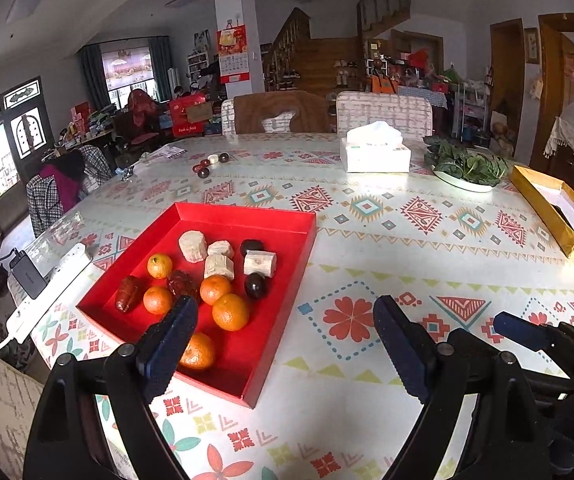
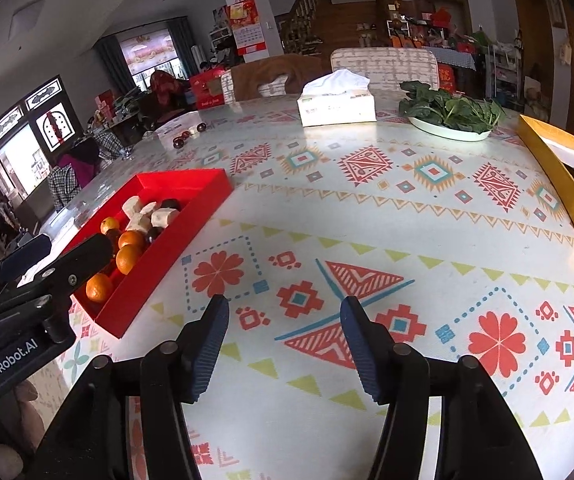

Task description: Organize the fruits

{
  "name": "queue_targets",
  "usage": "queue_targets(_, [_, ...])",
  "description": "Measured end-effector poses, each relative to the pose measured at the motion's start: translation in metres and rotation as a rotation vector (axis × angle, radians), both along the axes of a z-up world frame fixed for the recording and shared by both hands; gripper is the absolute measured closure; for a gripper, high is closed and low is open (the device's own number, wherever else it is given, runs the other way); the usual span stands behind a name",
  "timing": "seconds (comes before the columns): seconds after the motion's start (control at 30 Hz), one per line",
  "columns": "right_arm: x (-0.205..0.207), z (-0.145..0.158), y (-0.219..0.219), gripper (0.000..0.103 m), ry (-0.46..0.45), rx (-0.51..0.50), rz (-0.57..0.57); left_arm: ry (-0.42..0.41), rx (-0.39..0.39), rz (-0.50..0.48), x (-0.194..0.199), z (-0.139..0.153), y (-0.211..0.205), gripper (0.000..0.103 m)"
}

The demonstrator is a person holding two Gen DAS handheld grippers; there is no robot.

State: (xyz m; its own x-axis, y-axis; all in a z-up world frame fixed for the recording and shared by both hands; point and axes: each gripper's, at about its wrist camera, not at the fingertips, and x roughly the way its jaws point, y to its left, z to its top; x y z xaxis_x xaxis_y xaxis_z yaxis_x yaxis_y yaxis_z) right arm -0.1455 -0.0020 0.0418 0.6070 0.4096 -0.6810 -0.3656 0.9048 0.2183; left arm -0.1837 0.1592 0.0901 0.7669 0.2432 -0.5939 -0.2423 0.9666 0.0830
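Hovering open and empty, left claw (image 1: 283,320) sits nearer the red tray (image 1: 287,224) of oranges (image 1: 230,312), just ahead-left; right claw (image 2: 285,320), also open, faces bare counter (image 2: 407,220).

White lettering "GenRobot.AI" on the black body of the left gripper (image 2: 43,248), seen from the right wrist; other printed matter is illegible.

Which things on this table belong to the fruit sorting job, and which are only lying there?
For the job:
- red tray
- oranges
- dark round fruits
- pale cut pieces
- loose fruits far back
- left gripper, right gripper, both open

Just lying about:
- tissue box
- plate of greens
- gold box
- power strip
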Motion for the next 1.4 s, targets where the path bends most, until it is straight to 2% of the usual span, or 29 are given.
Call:
queue_targets(0.1, [-0.001,-0.002,0.002,0.040,0.009,0.004,-0.005,0.006,-0.015,-0.005,-0.001,-0.002,0.006,0.014])
queue_targets(0.23, [-0.003,-0.007,0.002,0.040,0.022,0.011,-0.018,0.015,-0.078,0.004,-0.003,-0.006,0.030,0.014])
queue_targets(0.4, [-0.006,-0.012,-0.001,0.039,0.029,0.017,-0.039,0.000,-0.098,0.157,-0.010,-0.007,0.098,0.014])
queue_targets(0.5, [-0.005,-0.017,-0.003,0.039,0.041,0.036,-0.051,0.020,-0.077,0.263,-0.014,-0.010,0.143,0.014])
queue_targets(0.63, [0.001,-0.024,-0.001,0.039,0.063,0.055,-0.060,0.098,0.023,0.312,0.000,-0.024,0.169,0.014])
queue_targets(0.8, [0.002,-0.025,0.002,0.039,0.063,0.046,-0.059,0.145,0.156,0.306,0.026,-0.036,0.166,0.014])
queue_targets(0.93, [0.004,-0.025,0.000,0.039,0.064,0.044,-0.067,0.206,0.180,0.278,0.051,-0.043,0.162,0.014])
queue_targets(1.07, [0.010,-0.030,-0.003,0.039,0.088,0.058,-0.076,0.159,0.186,0.209,0.054,-0.031,0.141,0.014])
queue_targets(1.2, [0.009,-0.029,-0.001,0.039,0.083,0.054,-0.069,0.239,0.261,0.140,0.078,-0.043,0.120,0.014])
queue_targets(1.23, [0.009,-0.029,-0.001,0.039,0.081,0.053,-0.066,0.270,0.287,0.137,0.083,-0.049,0.118,0.014])
queue_targets(1.3, [0.009,-0.029,-0.002,0.039,0.081,0.059,-0.065,0.269,0.339,0.157,0.083,-0.051,0.115,0.014])
queue_targets(1.4, [0.010,-0.029,-0.004,0.039,0.085,0.065,-0.068,0.274,0.313,0.150,0.074,-0.047,0.120,0.014])
